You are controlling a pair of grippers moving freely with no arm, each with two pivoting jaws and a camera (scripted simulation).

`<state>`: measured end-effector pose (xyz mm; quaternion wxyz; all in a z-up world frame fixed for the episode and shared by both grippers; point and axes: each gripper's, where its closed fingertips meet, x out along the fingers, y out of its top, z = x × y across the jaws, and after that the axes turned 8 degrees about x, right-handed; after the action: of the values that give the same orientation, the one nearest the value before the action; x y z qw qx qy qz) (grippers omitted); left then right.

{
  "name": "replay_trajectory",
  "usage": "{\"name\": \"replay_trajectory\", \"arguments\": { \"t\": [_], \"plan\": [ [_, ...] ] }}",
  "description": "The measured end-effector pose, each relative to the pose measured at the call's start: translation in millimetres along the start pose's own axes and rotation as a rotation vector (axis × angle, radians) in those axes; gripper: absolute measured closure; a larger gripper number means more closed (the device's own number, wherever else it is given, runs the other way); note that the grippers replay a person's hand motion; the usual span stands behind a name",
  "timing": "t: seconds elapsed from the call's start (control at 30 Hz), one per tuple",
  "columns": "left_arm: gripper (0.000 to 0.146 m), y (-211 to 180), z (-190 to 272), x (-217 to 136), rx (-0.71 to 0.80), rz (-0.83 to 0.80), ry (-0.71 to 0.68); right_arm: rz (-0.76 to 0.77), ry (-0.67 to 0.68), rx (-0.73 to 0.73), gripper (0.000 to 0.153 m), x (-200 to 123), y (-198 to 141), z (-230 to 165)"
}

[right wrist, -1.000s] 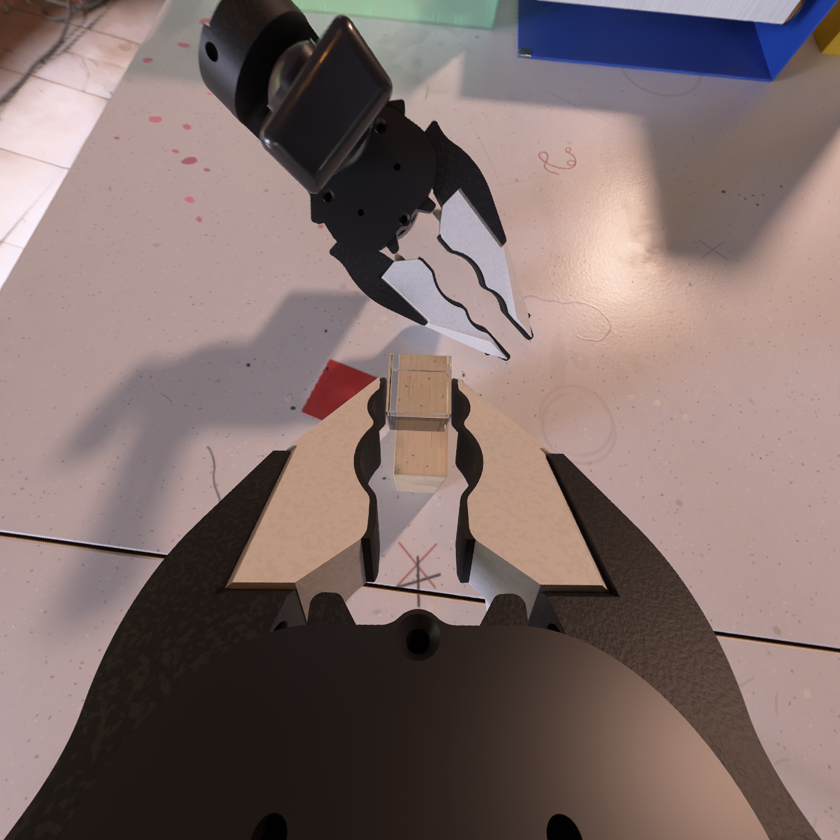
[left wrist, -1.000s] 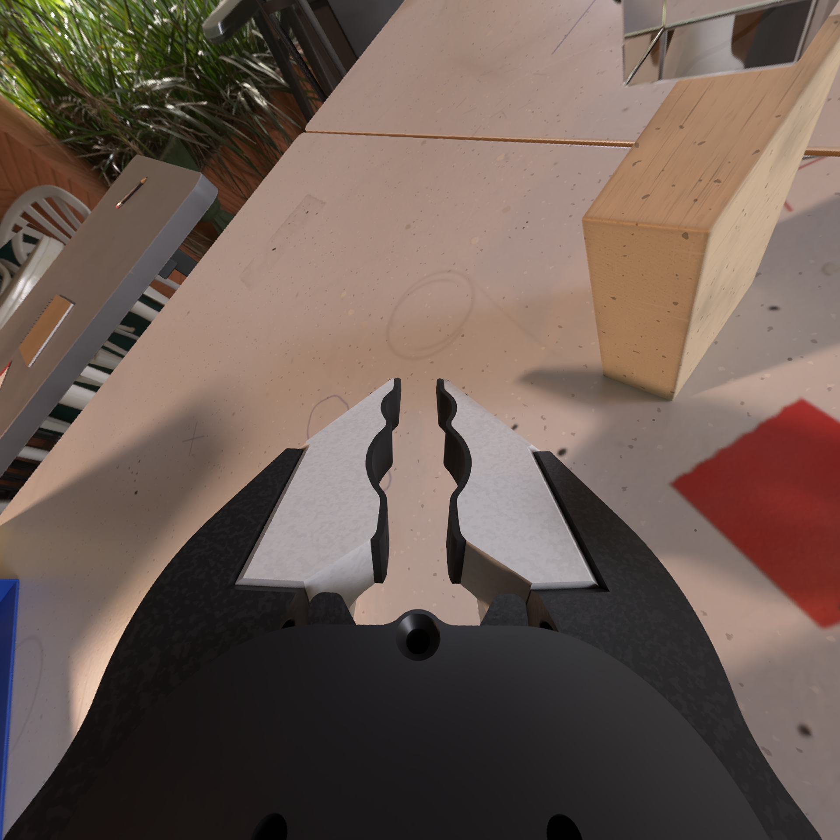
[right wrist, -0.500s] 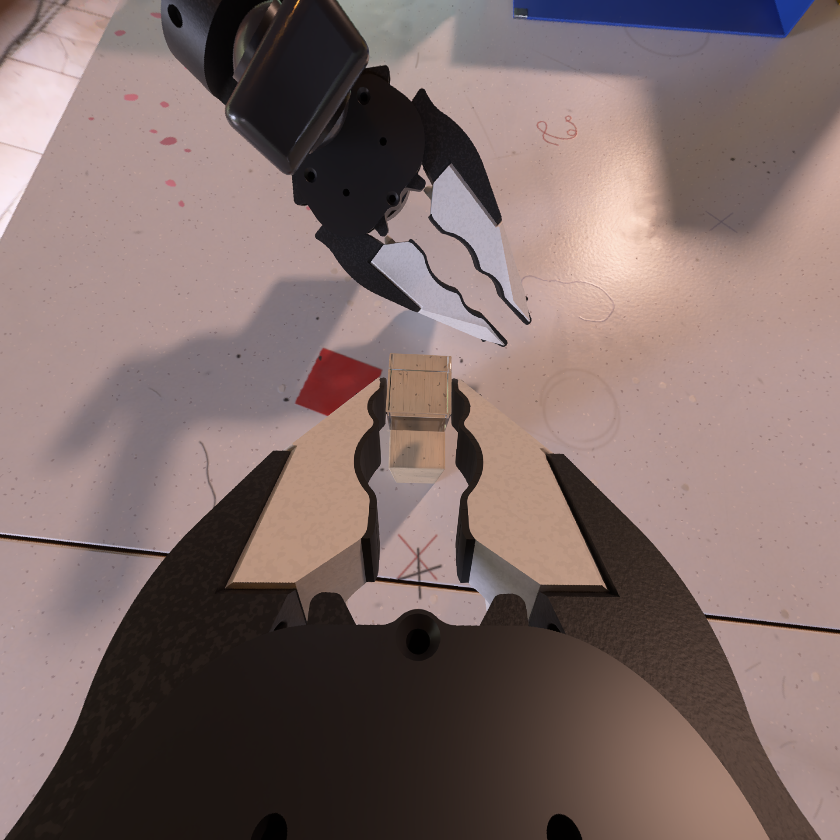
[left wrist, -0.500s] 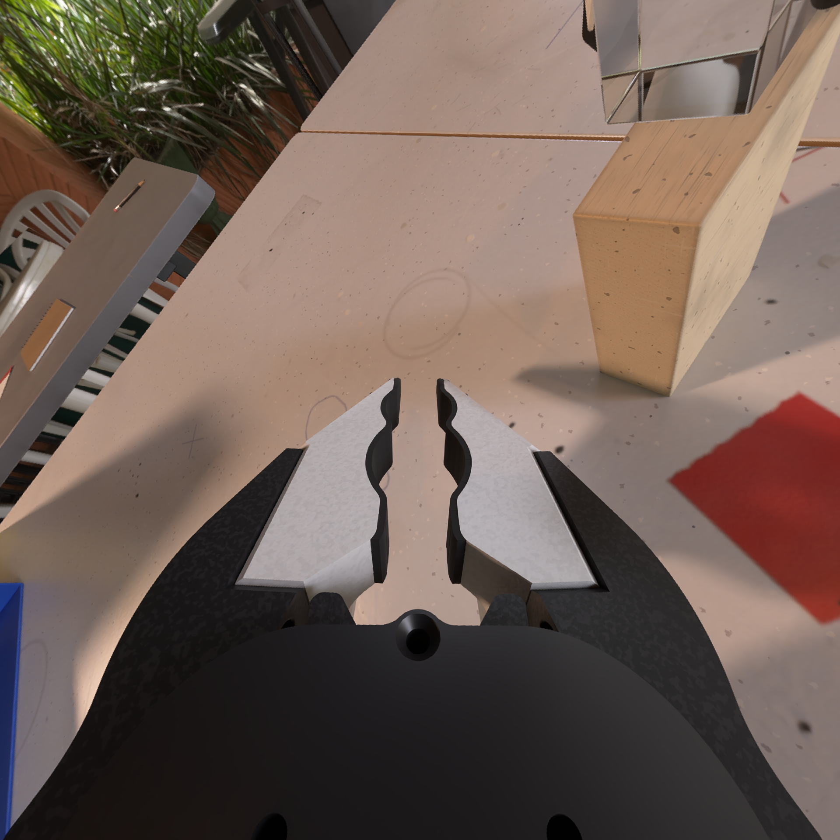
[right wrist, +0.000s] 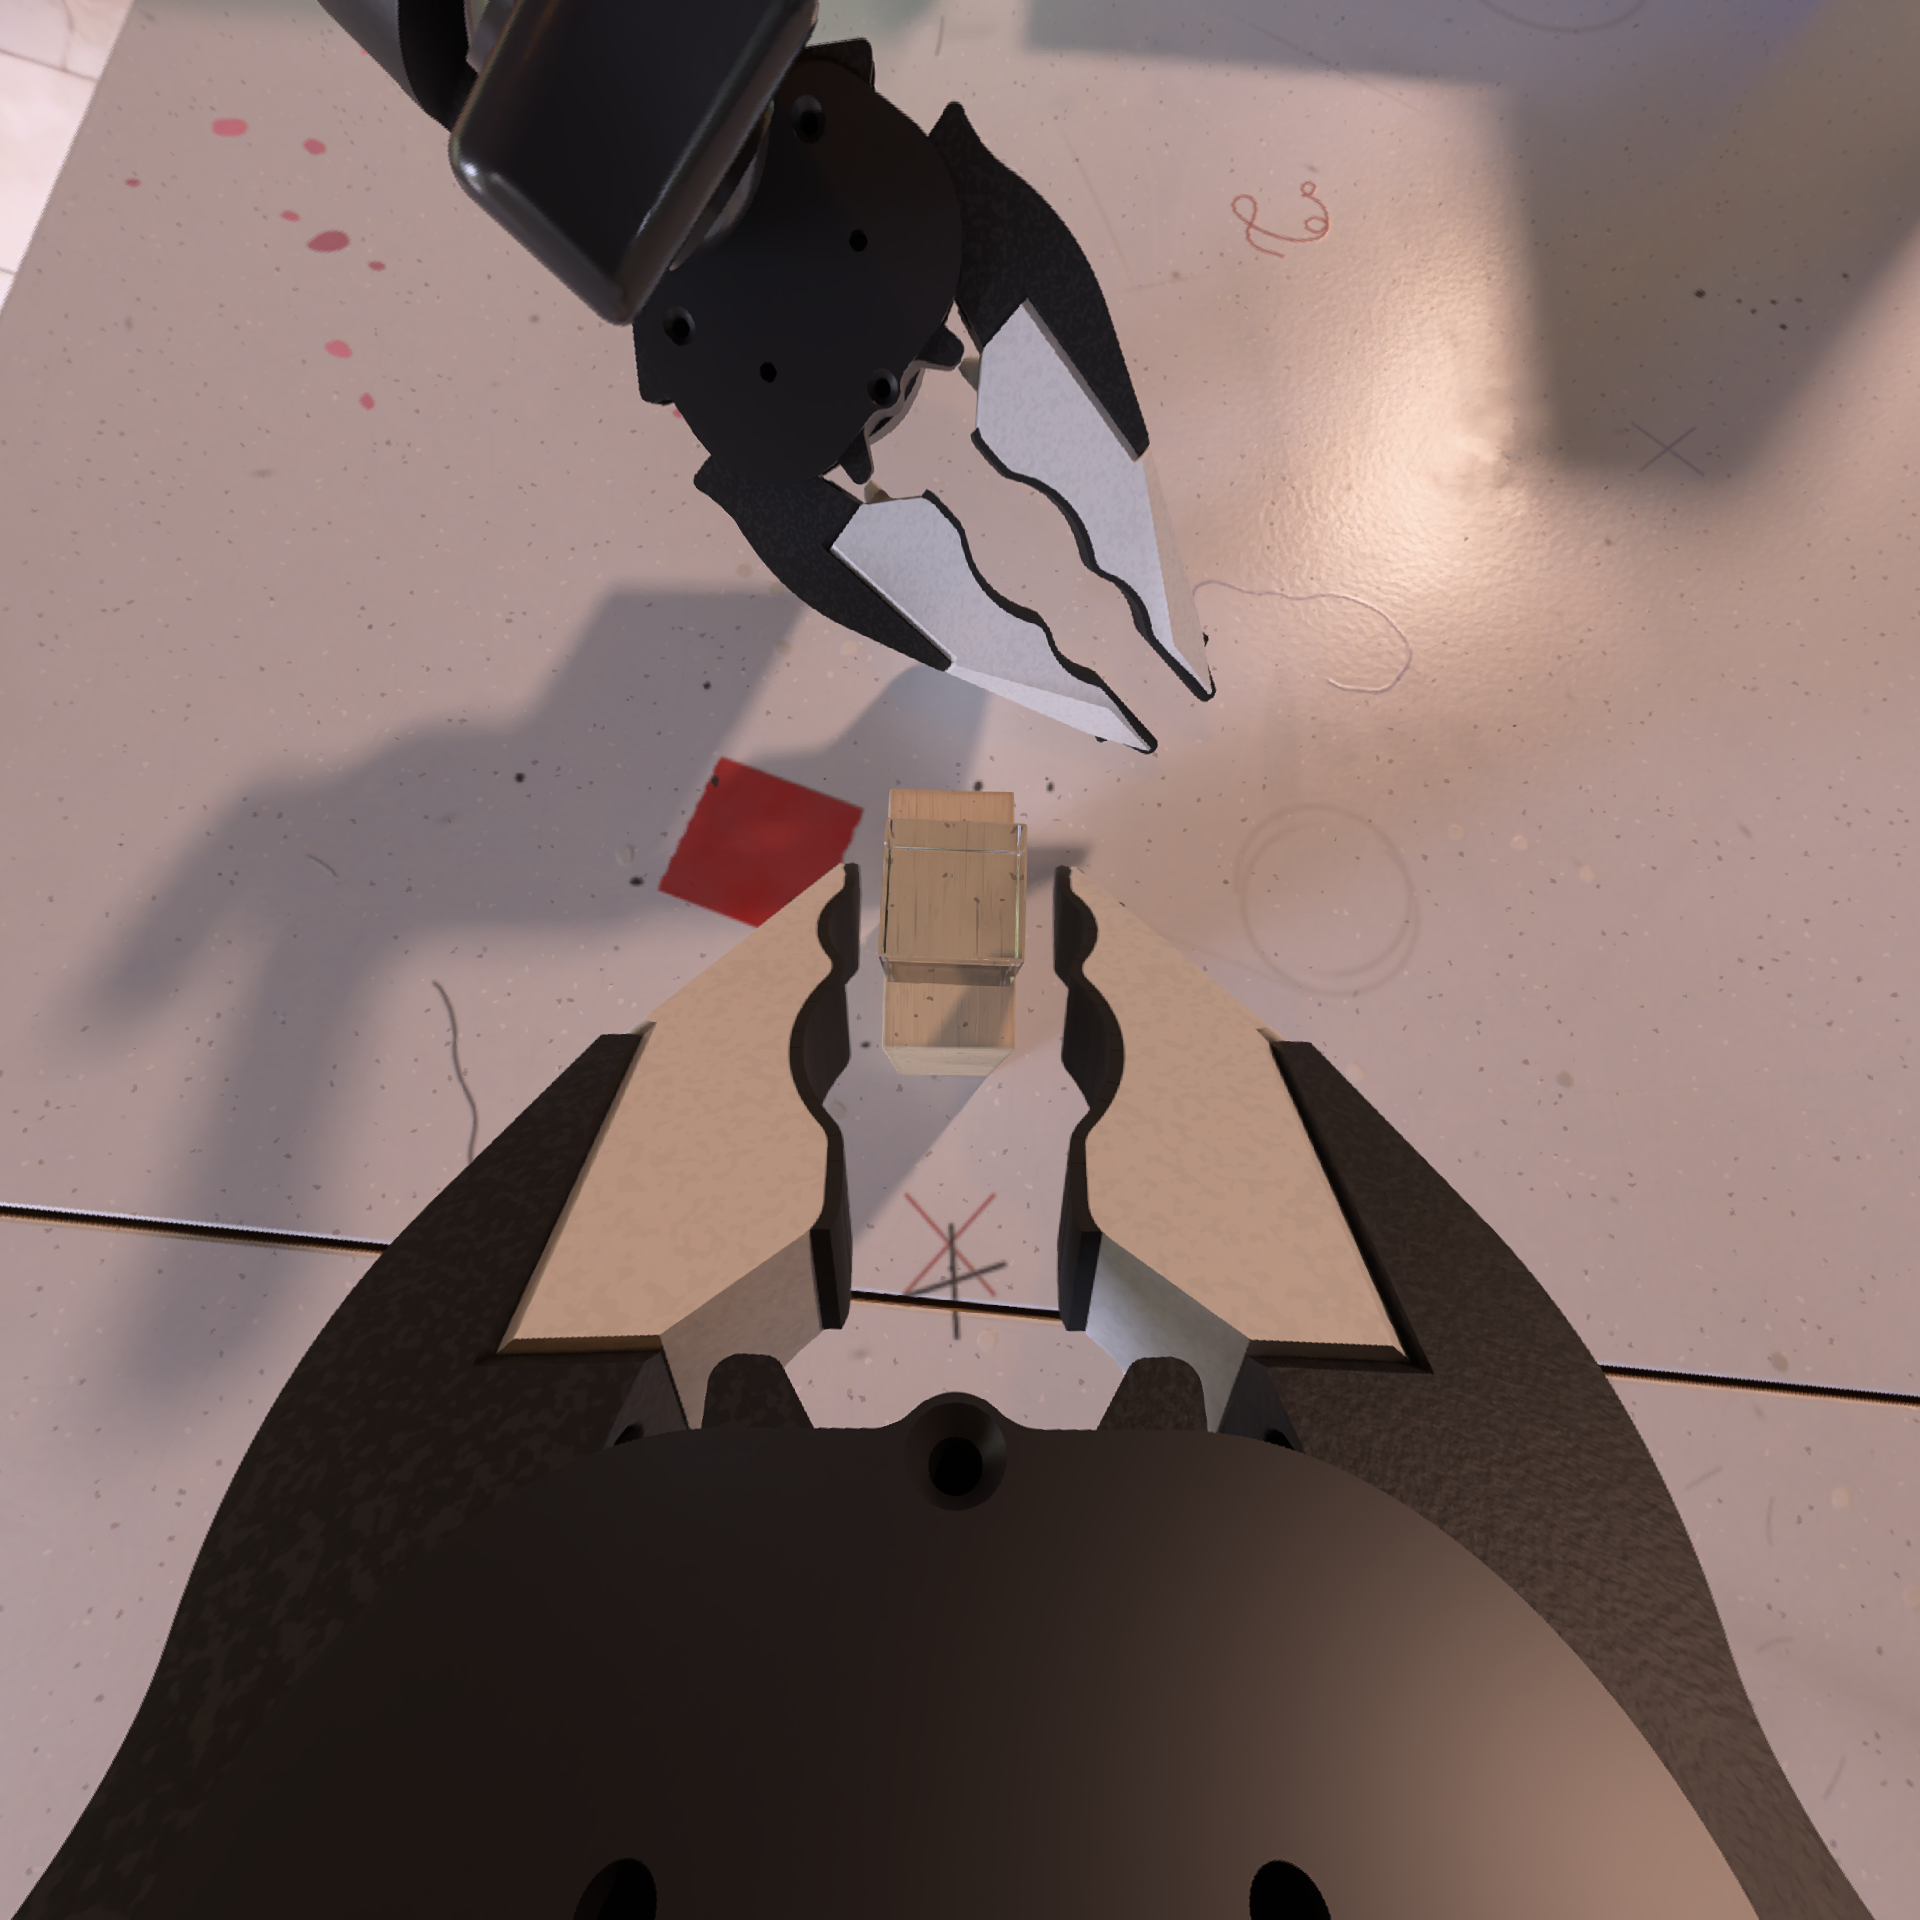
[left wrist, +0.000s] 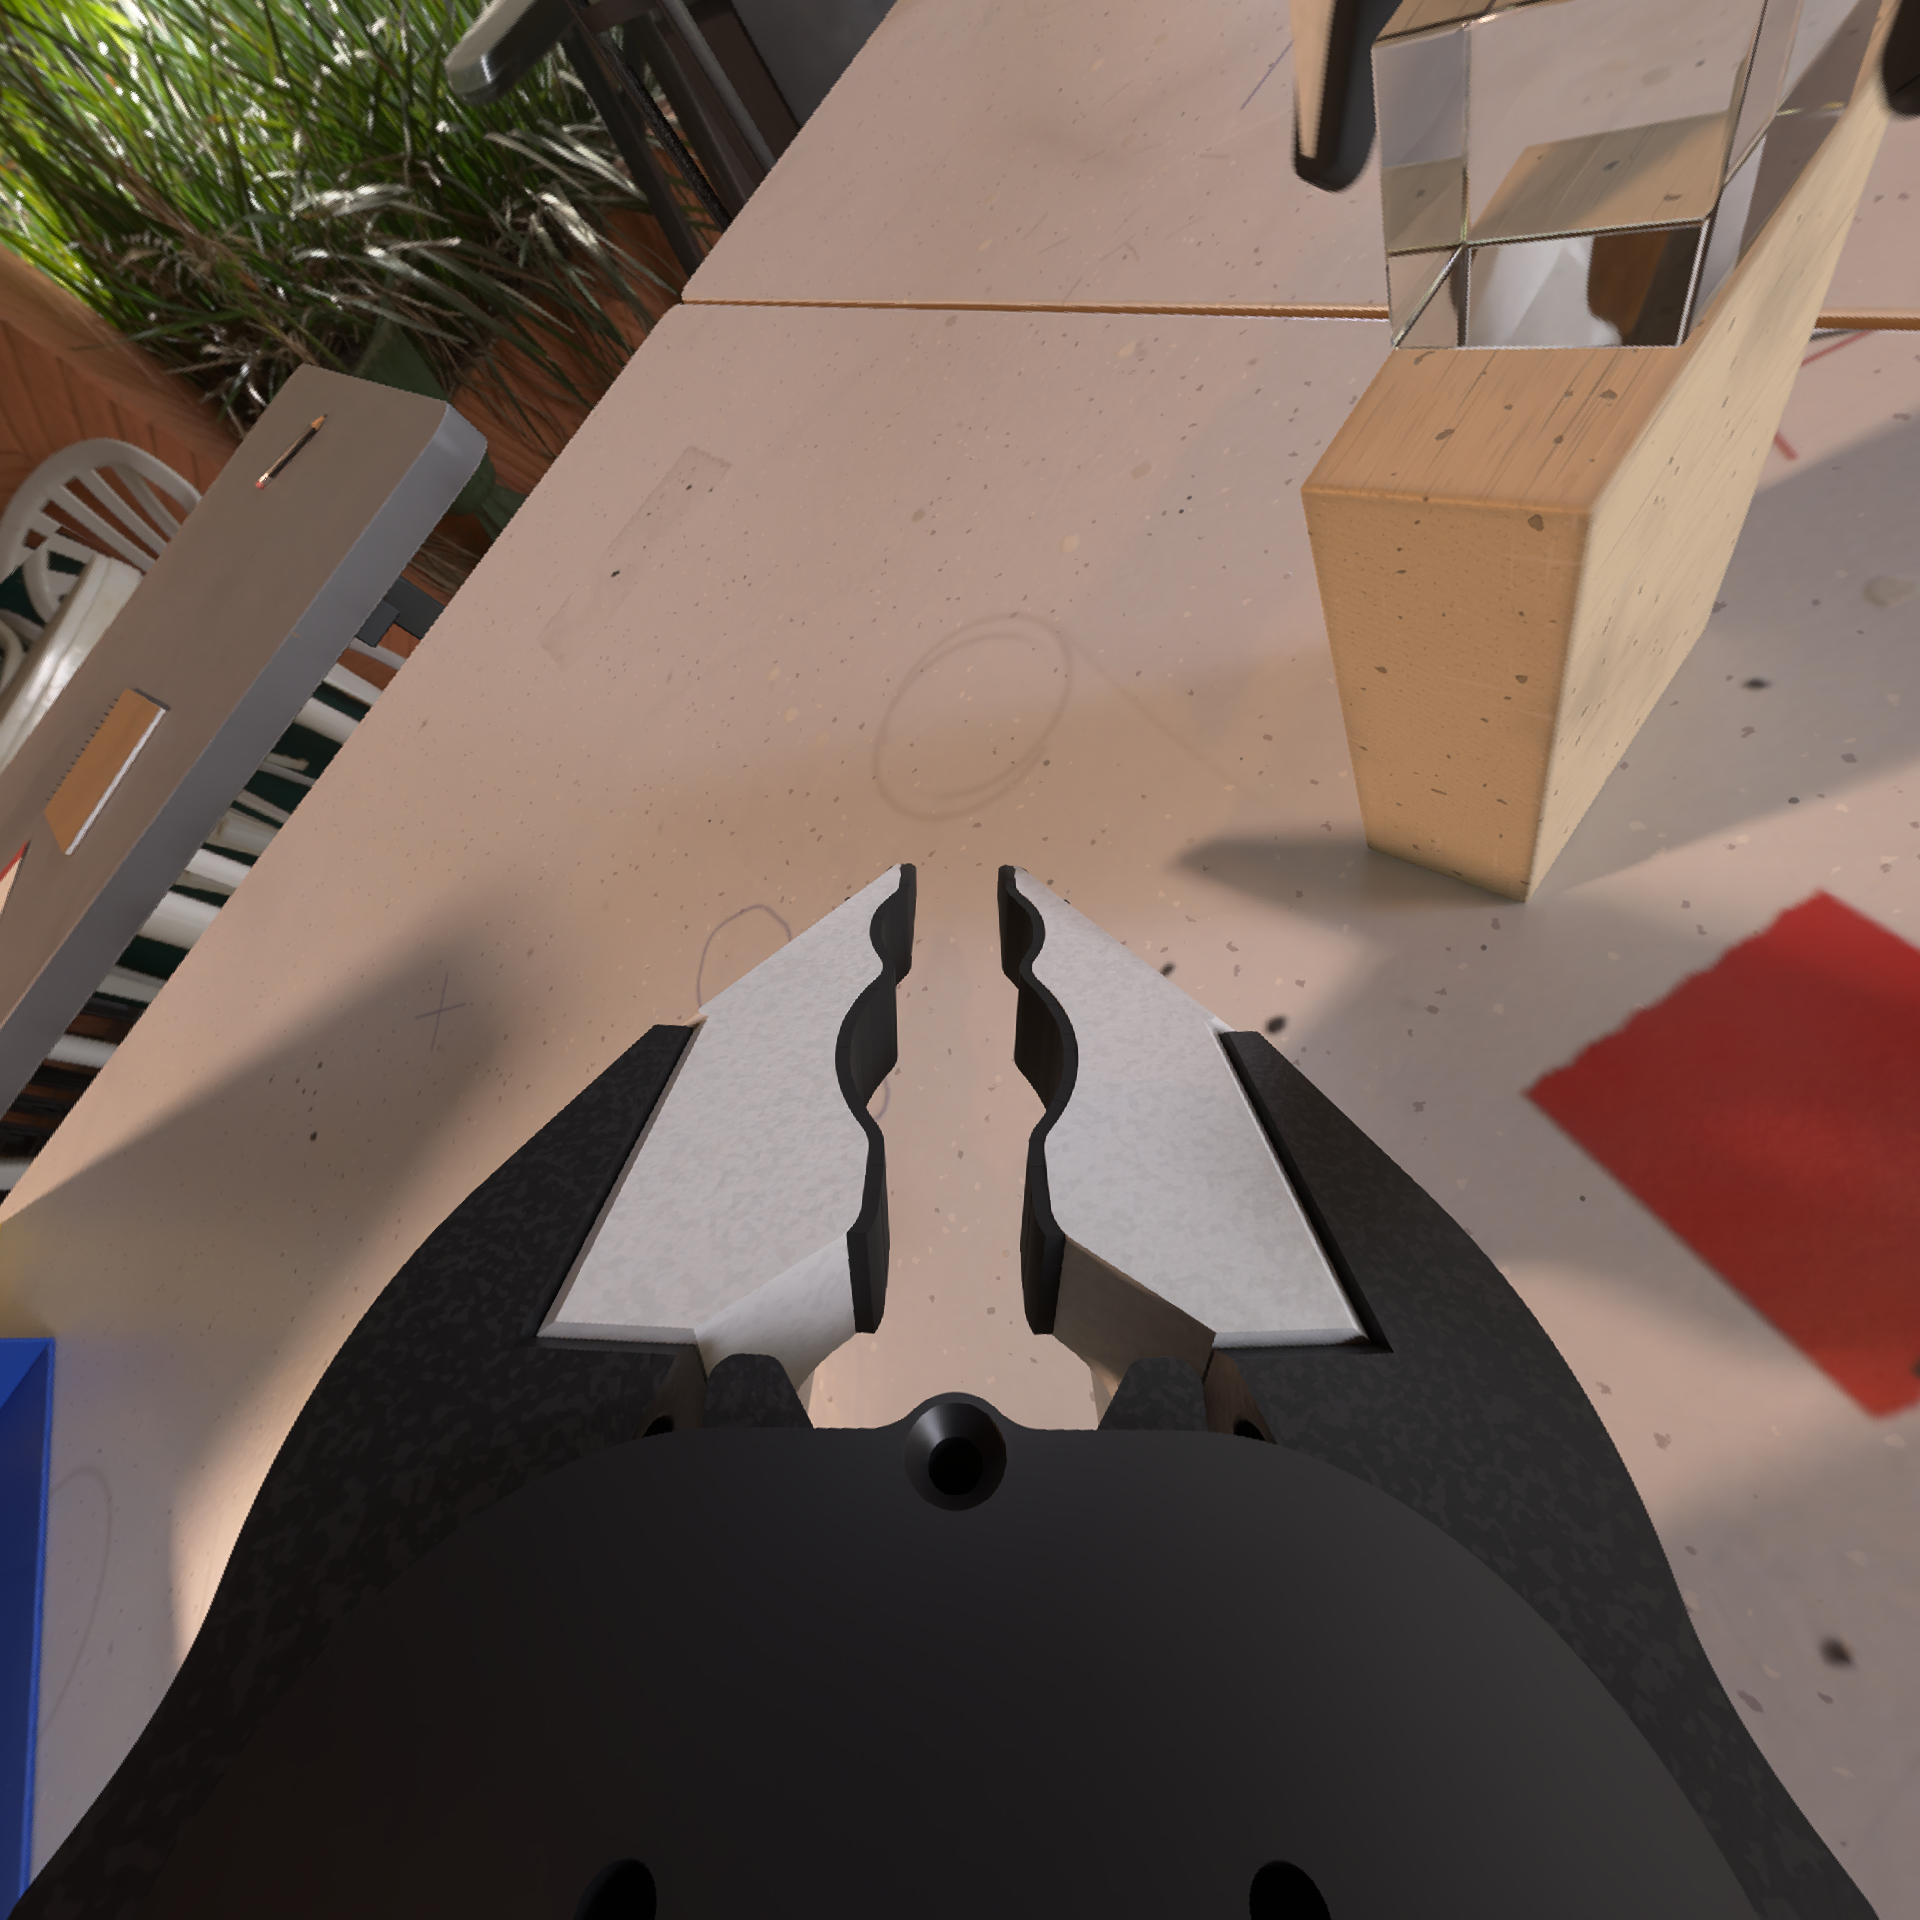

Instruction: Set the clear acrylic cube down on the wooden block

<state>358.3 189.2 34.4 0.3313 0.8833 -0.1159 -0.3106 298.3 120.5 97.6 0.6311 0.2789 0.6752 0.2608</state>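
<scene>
The clear acrylic cube [right wrist: 954,914] sits on top of the upright wooden block [right wrist: 945,1044]. In the left wrist view the cube [left wrist: 1558,177] rests on the block [left wrist: 1455,665] at the upper right. My right gripper [right wrist: 956,878] is open and straddles the cube, with a small gap on each side; one of its fingers [left wrist: 1335,94] shows beside the cube. My left gripper [left wrist: 956,878] is empty, its jaws a narrow gap apart, and hovers above the table left of the block. It also shows in the right wrist view [right wrist: 1174,717], beyond the block.
A red square patch [right wrist: 764,836] lies on the table beside the block and also shows in the left wrist view [left wrist: 1766,1143]. A grey board [left wrist: 208,675] leans at the table's left edge. A blue object [left wrist: 21,1558] is at the lower left. Plants and chairs stand beyond the table.
My right gripper lowered the cube onto the block, then its jaws opened off the cube. The left gripper stayed almost still.
</scene>
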Motion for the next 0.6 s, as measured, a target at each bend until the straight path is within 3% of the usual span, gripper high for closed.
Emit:
{"name": "replay_trajectory", "arguments": {
  "t": [0.23,0.43,0.6],
  "plan": [
    [0.13,1.3,-0.4,-1.7,-0.036,0.02,-0.033,0.041,0.049,-0.003,0.099,-11.1,4.6,-2.6],
    [0.126,2.0,0.7,-7.2,-0.134,0.06,-0.13,0.074,0.12,-0.05,0.096,-27.6,0.6,-6.0],
    [0.124,1.7,9.0,-6.9,-0.109,0.05,-0.183,0.056,0.178,-0.156,0.096,-37.1,-20.4,-9.7]
  ]
}}
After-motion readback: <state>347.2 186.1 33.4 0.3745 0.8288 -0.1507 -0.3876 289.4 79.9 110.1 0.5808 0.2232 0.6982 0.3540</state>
